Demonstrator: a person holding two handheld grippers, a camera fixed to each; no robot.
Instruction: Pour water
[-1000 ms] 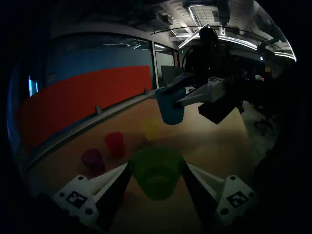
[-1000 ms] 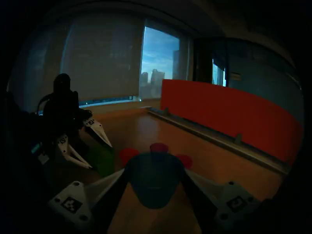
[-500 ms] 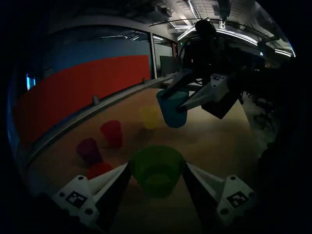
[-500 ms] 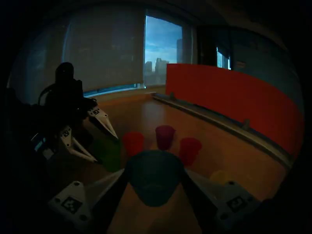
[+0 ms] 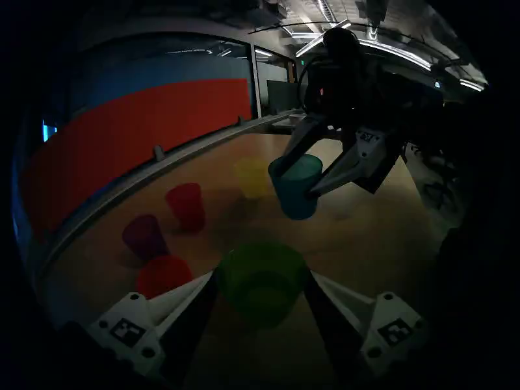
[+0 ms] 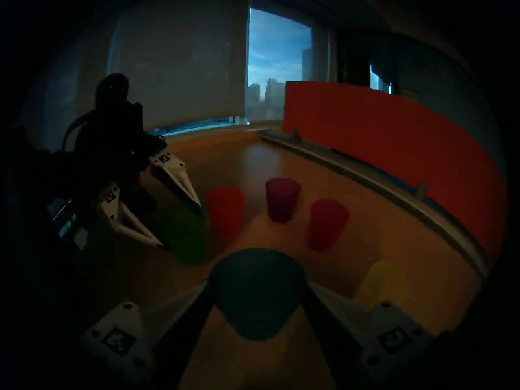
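Right gripper view: blue cup (image 6: 257,299) above wooden table (image 6: 260,166), red partition (image 6: 403,143).

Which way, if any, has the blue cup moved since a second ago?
Yes, downward: in the left gripper view the blue cup sat above the yellow cup, now level beside it.

Left gripper view: camera close behind the left gripper (image 5: 260,276) and green cup (image 5: 260,299), facing the right gripper (image 5: 299,177) across the table (image 5: 377,227). Right gripper view: close behind the blue cup (image 6: 257,299), facing back. Shared: table, standing cups (image 5: 186,205).
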